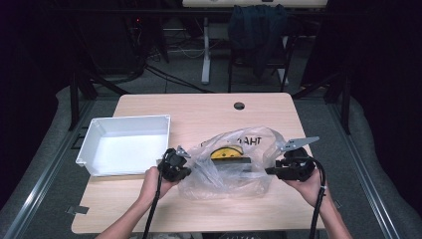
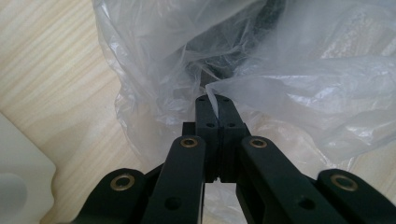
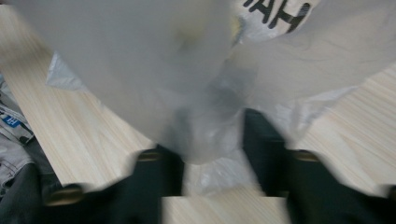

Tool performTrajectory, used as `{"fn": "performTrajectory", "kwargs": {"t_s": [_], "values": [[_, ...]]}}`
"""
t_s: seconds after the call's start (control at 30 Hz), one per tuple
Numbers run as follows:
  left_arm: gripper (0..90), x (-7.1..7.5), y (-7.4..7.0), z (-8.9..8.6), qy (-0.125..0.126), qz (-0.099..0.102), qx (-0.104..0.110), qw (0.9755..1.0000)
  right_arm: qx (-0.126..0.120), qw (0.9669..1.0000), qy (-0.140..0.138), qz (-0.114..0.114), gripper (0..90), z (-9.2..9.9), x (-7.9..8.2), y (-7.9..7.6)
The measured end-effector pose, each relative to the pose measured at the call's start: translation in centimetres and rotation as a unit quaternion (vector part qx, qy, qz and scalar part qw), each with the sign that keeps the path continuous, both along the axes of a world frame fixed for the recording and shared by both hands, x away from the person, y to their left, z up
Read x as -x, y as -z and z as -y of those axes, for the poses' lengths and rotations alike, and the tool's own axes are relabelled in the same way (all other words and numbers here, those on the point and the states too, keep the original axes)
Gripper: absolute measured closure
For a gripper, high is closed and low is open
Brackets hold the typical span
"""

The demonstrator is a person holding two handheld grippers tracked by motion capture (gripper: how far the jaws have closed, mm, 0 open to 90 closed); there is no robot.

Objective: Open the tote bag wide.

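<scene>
A clear plastic bag (image 1: pixel 229 172) with black lettering lies on the wooden table (image 1: pixel 199 107). Inside it I see a yellow round item (image 1: pixel 225 152) and a black block (image 1: pixel 234 163). My left gripper (image 1: pixel 188 168) is at the bag's left edge, and in the left gripper view it (image 2: pixel 215 100) is shut on a fold of the bag film (image 2: pixel 303 70). My right gripper (image 1: pixel 269 171) is at the bag's right edge. In the blurred right gripper view its (image 3: pixel 210 135) jaws stand apart with the bag film (image 3: pixel 140 56) bunched between them, and the film hides the tips.
A white empty bin (image 1: pixel 99 129) stands at the table's left, close to my left hand; its corner (image 2: pixel 18 177) is visible in the left gripper view. A cable hole (image 1: pixel 239 105) sits near the far edge. A chair with a dark jacket (image 1: pixel 256 30) stands beyond the table.
</scene>
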State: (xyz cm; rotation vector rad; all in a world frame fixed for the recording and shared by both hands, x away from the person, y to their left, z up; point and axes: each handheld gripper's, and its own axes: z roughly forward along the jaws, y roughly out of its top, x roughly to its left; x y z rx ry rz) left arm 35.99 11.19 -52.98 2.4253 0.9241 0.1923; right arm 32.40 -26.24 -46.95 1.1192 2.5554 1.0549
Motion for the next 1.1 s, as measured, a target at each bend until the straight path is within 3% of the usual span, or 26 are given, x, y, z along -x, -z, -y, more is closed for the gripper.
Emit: {"fn": "performTrajectory", "kwargs": {"t_s": [0.07,0.17,0.37,0.43,0.6,0.67,0.77,0.83,0.87,0.93,0.97,1.0,1.1], "values": [[90.0,-0.1,0.2,0.0,0.001,-0.004,-0.005,1.0,0.004,0.9997,0.005,-0.023,89.0,-0.1,-0.6,1.3],[90.0,-0.2,0.5,-0.1,-0.001,-0.01,-0.014,0.9998,0.019,0.9978,0.003,-0.063,89.9,-0.2,-1.5,3.3],[90.0,-0.5,1.2,0.3,-0.005,-0.017,-0.035,0.9993,0.049,0.9917,0.022,-0.117,90.0,0.1,-2.8,6.1],[90.0,-0.6,1.5,0.4,-0.005,-0.019,-0.037,0.9991,0.055,0.9898,0.025,-0.129,90.0,0.2,-3.3,6.6],[90.0,-0.7,1.9,0.7,-0.005,-0.02,-0.043,0.9989,0.063,0.9886,0.036,-0.131,89.9,0.0,-3.6,7.3],[90.0,-0.8,1.9,0.7,-0.007,-0.02,-0.041,0.9989,0.08,0.9869,0.026,-0.137,85.5,0.1,-3.7,7.2],[90.0,-0.7,1.8,0.6,-0.009,-0.015,-0.038,0.9991,0.058,0.9865,0.031,-0.15,59.5,0.6,-3.4,6.6],[90.0,-0.7,1.6,0.5,-0.01,-0.01,-0.035,0.9993,0.066,0.9859,0.016,-0.153,48.2,1.5,-2.9,5.4],[90.0,-0.7,1.6,0.5,-0.011,-0.01,-0.035,0.9993,0.057,0.9872,0.027,-0.146,43.4,1.9,-2.6,4.9],[90.0,-0.7,1.6,0.4,-0.013,-0.009,-0.033,0.9993,0.059,0.9885,0.02,-0.138,36.7,2.9,-2.1,3.4],[90.0,-0.7,1.6,0.4,-0.012,-0.008,-0.032,0.9994,0.038,0.9904,0.031,-0.129,34.4,3.0,-1.8,2.9],[90.0,-0.7,1.5,0.4,-0.013,-0.007,-0.032,0.9994,0.05,0.9908,0.018,-0.125,31.7,3.3,-1.6,2.0],[90.0,-0.7,1.4,0.5,-0.014,-0.006,-0.03,0.9994,0.035,0.9942,0.003,-0.102,28.3,3.1,-0.7,0.4]]}}
